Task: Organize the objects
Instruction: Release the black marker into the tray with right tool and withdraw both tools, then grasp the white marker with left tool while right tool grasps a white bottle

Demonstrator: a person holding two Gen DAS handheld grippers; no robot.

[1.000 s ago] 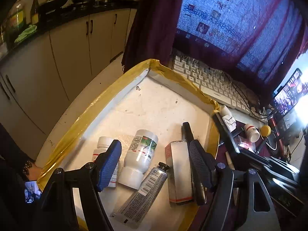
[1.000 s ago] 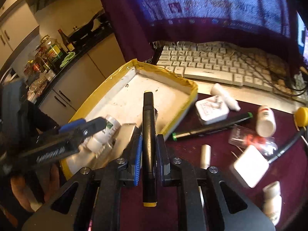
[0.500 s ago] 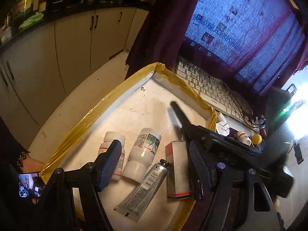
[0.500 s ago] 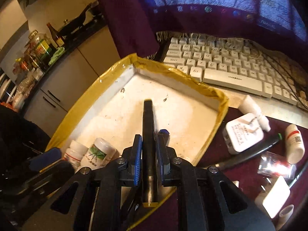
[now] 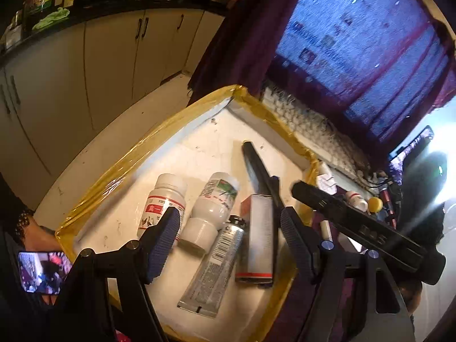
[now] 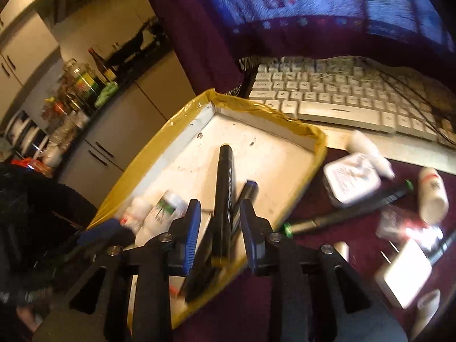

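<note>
- Lying in the yellow-taped tray (image 6: 305, 131), the black marker (image 6: 225, 188) sits between the blue pads of the right gripper (image 6: 219, 228), whose jaws have just been opening; the pads stand clear of it on both sides.
- A second dark pen (image 6: 246, 196) lies just beside the marker, its lower end hidden behind the right pad.
- From the left wrist view, the left gripper (image 5: 228, 239) hangs over the tray with its jaws wide apart and nothing clamped.
- Under it lie a white bottle with a red label (image 5: 162, 202), a white bottle with a green label (image 5: 212, 205), a silver tube (image 5: 216, 265) and a small box (image 5: 256, 239), side by side; the near pad covers part of the red-labelled bottle.
- The marker (image 5: 256, 168) reaches past the box toward the far wall of the tray (image 5: 142, 148).
- Outside the tray, on the dark red cloth (image 6: 356, 245), a green-capped pen (image 6: 356, 208), a white charger (image 6: 350, 179) and a small white bottle (image 6: 431, 193) are blurred.
- A white keyboard (image 6: 342, 97) lies behind them, its far edge under a hanging cloth.
- The objects at the lower right corner are washed out by glare and cannot be made out.
</note>
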